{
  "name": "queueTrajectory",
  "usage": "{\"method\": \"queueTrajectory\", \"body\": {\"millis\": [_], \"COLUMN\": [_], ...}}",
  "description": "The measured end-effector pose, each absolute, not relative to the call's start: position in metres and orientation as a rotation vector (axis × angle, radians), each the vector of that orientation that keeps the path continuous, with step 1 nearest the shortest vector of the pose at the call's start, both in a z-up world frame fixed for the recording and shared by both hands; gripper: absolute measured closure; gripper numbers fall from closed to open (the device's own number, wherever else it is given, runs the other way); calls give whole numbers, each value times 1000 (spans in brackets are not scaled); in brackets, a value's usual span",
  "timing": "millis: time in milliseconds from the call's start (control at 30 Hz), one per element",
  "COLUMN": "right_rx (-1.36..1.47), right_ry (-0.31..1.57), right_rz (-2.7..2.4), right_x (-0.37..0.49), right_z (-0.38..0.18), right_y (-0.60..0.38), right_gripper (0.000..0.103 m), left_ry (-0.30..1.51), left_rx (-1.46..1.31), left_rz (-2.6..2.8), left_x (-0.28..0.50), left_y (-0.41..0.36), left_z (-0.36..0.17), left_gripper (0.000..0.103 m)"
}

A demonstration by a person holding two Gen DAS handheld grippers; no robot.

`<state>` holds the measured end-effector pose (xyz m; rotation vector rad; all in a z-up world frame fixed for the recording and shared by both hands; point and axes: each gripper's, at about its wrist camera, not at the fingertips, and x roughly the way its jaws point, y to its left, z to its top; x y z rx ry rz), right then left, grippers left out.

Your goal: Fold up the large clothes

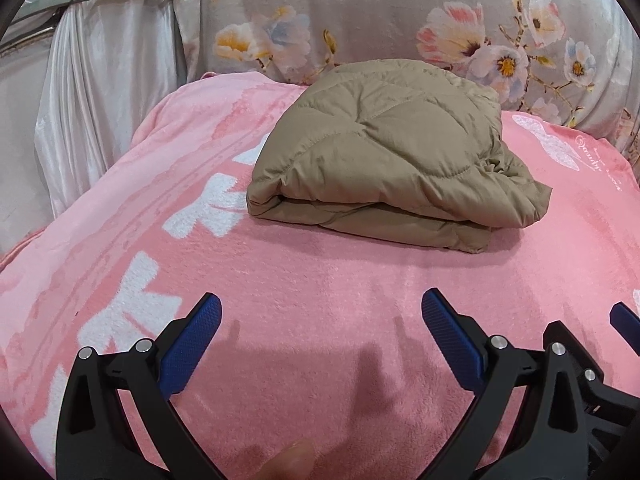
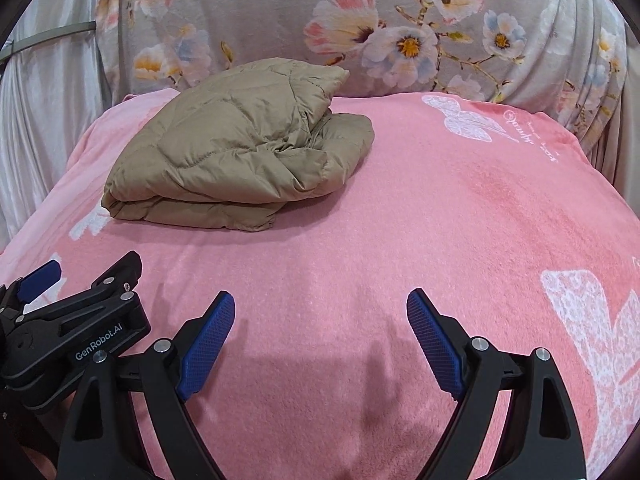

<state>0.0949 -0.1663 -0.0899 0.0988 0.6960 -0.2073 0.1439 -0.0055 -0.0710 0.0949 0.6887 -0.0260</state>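
Observation:
A tan quilted puffer jacket lies folded in a thick bundle on the pink blanket, toward the far side. It also shows in the right wrist view, at the far left. My left gripper is open and empty, hovering over the blanket well short of the jacket. My right gripper is open and empty too, beside the left one and to the right of the jacket. The left gripper's black body shows at the lower left of the right wrist view.
A grey floral fabric rises behind the blanket. A white satin curtain hangs at the left. The pink blanket carries white butterfly prints on the right and drops off at its left and right edges.

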Motion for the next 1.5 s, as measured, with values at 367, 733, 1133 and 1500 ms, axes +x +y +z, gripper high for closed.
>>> {"method": "queueTrajectory", "body": {"millis": [367, 733, 1133, 1500], "right_rx": [77, 56, 51, 51], "right_ry": [694, 679, 673, 673], "right_rz": [-226, -238, -242, -242], "right_x": [95, 93, 92, 92], "right_z": [-90, -88, -87, -87], "right_y": [-164, -162, -160, -160], "right_gripper": [17, 17, 17, 18], "left_ry": [686, 670, 661, 659], "left_rx": [107, 111, 111, 112], "left_rz": [-17, -10, -8, -9], "left_x": [143, 142, 139, 139], "left_y": [-7, -6, -6, -5], "left_z": [-72, -71, -69, -69], "left_gripper": [8, 8, 9, 10]}}
